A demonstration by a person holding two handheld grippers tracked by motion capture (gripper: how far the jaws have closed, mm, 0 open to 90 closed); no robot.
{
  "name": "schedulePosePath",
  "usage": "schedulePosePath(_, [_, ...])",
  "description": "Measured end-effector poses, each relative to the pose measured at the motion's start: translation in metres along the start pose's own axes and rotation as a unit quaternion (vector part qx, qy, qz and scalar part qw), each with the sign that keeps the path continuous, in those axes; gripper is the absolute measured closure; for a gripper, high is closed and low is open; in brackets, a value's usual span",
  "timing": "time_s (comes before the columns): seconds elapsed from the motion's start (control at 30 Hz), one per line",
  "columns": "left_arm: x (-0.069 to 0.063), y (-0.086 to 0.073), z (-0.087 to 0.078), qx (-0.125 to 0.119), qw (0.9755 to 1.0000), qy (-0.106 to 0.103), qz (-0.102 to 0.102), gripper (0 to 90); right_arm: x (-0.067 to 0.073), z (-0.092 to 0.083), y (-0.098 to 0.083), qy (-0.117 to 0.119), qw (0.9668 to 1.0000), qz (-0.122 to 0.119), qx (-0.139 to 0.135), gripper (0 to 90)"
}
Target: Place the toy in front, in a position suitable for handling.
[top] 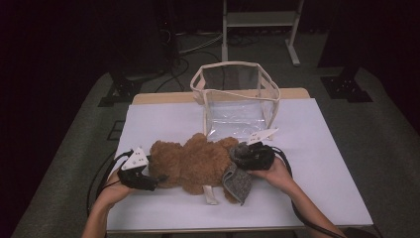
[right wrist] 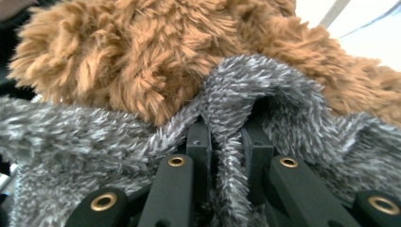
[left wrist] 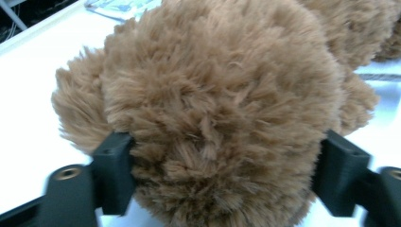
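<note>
Brown plush bear (top: 195, 163) lies flat near the middle of the white surface (top: 327, 173), just in front of the clear plastic bag (top: 236, 99) that stands open at the far edge; a grey fuzzy cloth (top: 237, 181) drapes over the bear's right-hand end and hides the fur beneath it; a pale strap or tag (top: 210, 194) sticks out from under the bear toward the near edge, its origin hidden. Left claw (top: 157, 179) sits at the bear's left end; in the left gripper view the left claw (left wrist: 227, 175) has its jaws spread wide on either side of a rounded mass of fur (left wrist: 222, 104), the black pads right at the pile; fur swallows the contact, so whether they squeeze cannot be told; which part of the bear this is, head or limb, is not clear either. Right claw (top: 236, 154) lies at the bear's right end, its tips buried in grey cloth; in the right gripper view the right claw (right wrist: 227, 146) is pressed together on a raised fold of that cloth (right wrist: 236, 94), brown fur just behind it; the far side of the fold is out of sight. The person's forearms are cut off by the near edge of the high view.
</note>
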State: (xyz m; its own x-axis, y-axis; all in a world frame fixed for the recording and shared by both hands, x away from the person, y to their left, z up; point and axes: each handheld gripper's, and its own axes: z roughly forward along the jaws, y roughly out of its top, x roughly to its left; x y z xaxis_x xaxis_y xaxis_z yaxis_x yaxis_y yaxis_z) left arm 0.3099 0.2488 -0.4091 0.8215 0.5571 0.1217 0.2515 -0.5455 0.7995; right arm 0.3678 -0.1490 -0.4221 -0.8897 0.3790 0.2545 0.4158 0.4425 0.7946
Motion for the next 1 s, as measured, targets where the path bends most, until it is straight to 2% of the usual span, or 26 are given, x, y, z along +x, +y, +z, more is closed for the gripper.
schedulePosePath(0.1, [-0.003,0.007,-0.001,-0.008,0.9999,-0.006,0.001,31.3,0.001,-0.004,0.0,0.02,0.9996,0.012,-0.015,76.9])
schedulePosePath(0.2, [-0.009,0.016,0.0,-0.006,0.9998,-0.02,0.003,33.7,0.005,-0.012,0.001,0.026,0.9993,0.009,-0.027,77.0])
schedulePosePath(0.33, [-0.021,0.029,-0.001,-0.012,0.9985,-0.052,0.012,33.9,0.012,-0.038,0.005,0.033,0.9985,0.001,-0.044,77.1])
schedulePosePath(0.37, [-0.023,0.031,-0.002,-0.013,0.9981,-0.058,0.015,33.9,0.015,-0.046,0.006,0.033,0.9987,-0.005,-0.039,77.1])
schedulePosePath(0.43, [-0.03,0.038,-0.003,-0.014,0.997,-0.071,0.026,33.9,0.022,-0.061,0.006,0.018,0.9991,-0.021,-0.033,77.0])
schedulePosePath(0.5, [-0.035,0.044,0.0,-0.005,0.9963,-0.08,0.033,33.7,0.026,-0.072,0.004,0.01,0.9992,-0.027,-0.03,77.0])
schedulePosePath(0.57, [-0.037,0.046,0.007,0.004,0.996,-0.081,0.038,32.6,0.026,-0.08,-0.003,0.001,0.9994,-0.022,-0.028,77.0])
schedulePosePath(0.63, [-0.036,0.046,0.015,0.013,0.9963,-0.078,0.033,28.9,0.021,-0.079,-0.012,-0.01,0.9995,-0.007,-0.028,76.9])
schedulePosePath(0.7, [-0.035,0.047,0.018,0.014,0.9978,-0.057,0.031,22.4,0.012,-0.073,-0.022,-0.014,0.9994,0.012,-0.028,76.7])
schedulePosePath(0.77, [-0.034,0.049,0.017,0.012,0.9987,-0.043,0.025,18.7,0.004,-0.069,-0.028,-0.005,0.999,0.025,-0.036,76.5])
schedulePosePath(0.9, [-0.038,0.06,0.011,-0.007,0.9982,-0.04,0.044,18.4,0.004,-0.072,-0.029,-0.009,0.9992,0.016,-0.036,76.4])
schedulePosePath(1.0, [-0.043,0.067,0.015,-0.001,0.9971,-0.042,0.063,18.4,0.01,-0.079,-0.029,-0.007,0.9991,0.006,-0.042,76.5])
